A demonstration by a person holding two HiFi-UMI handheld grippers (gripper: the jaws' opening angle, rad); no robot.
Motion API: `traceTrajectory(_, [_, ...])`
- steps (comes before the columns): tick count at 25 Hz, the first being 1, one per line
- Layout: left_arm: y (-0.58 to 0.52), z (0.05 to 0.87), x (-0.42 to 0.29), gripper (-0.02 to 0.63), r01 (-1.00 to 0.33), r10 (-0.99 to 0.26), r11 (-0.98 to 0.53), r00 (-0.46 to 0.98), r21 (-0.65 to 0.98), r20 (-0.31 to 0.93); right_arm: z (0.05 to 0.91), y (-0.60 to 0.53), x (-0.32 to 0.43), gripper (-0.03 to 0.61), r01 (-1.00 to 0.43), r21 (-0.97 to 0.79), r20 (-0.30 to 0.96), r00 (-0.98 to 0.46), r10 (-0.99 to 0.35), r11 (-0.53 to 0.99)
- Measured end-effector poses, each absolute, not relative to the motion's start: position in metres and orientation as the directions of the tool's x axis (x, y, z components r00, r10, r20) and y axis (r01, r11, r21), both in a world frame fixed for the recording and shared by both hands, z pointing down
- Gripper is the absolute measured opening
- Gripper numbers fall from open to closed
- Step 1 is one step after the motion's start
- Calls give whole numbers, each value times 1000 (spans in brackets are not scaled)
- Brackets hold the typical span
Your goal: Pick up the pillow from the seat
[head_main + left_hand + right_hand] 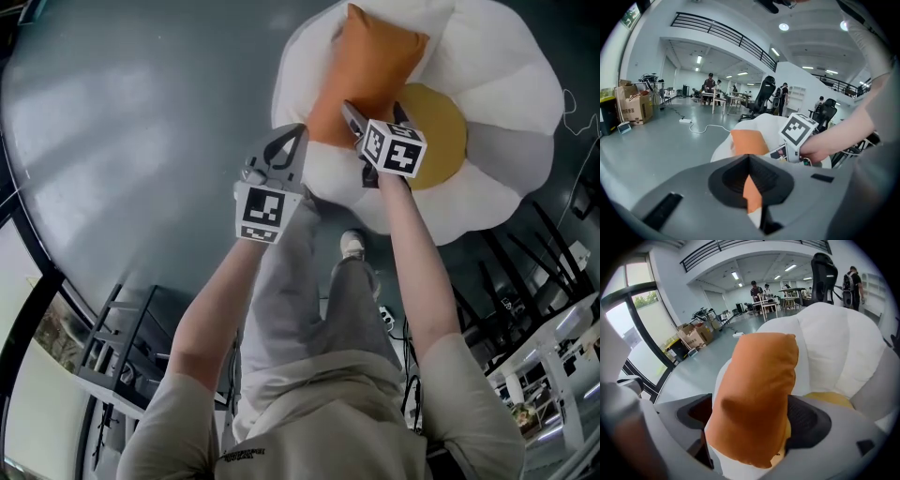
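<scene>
The orange pillow (370, 70) is on the white flower-shaped seat (506, 103). It stands on end against the seat's padded back, with its lower end down by the seat's yellow centre (441, 141). I read that lean as the reason for my approach: a pillow propped like this offers its narrow lower end to a claw coming in from the seat's front.

My right claw (375, 112) is over the seat's front edge with its jaws spread wide. In the right gripper view the pillow's lower end fills the gap between them. The fabric looks to touch both pads, but I see no real squeeze, so I judge it released around the pillow, not gripping. The wide spread makes sense, since the cushion is plump and needs room before the jaws close.

My left claw (298, 136) sits at the seat's left front rim, just beside the pillow's lower corner. Its jaws are clenched together on nothing. Only a thin slit shows between them in the left gripper view, with orange and white behind it. I take it to be waiting out of the way.

The pillow rests fully on the seat, so the lift has not begun. The soft fill may slip or bunch unless the pads bite deep.
</scene>
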State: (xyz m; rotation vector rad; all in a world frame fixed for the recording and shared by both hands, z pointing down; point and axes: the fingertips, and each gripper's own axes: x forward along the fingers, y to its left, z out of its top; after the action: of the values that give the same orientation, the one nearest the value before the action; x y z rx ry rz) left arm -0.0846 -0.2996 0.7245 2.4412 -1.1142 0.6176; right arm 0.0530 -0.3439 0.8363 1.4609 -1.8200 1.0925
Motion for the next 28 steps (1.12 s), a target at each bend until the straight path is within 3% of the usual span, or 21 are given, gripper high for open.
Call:
traceTrajectory(7, [-279,752,-74,9,-715,-533,-687,616,129,580,877,-335,60,511,-947,-317,850,-258,-460,-55])
traceTrajectory(15, [-283,776,-89,9,-759,-537,-635,567,143,625,903,-339,58,505,-936,-350,841,-292,-455,-48])
traceTrajectory(21, [-280,774,-87,9,-784,-550,-600,549,159,629,895,-335,53,307,-935,-355,843,-311,-439,-19])
traceTrajectory(28, [-271,724,-87,9,-791,-565,-596,537,140,627,843,-322,55,243,-937,-348,829,-327,-454,39])
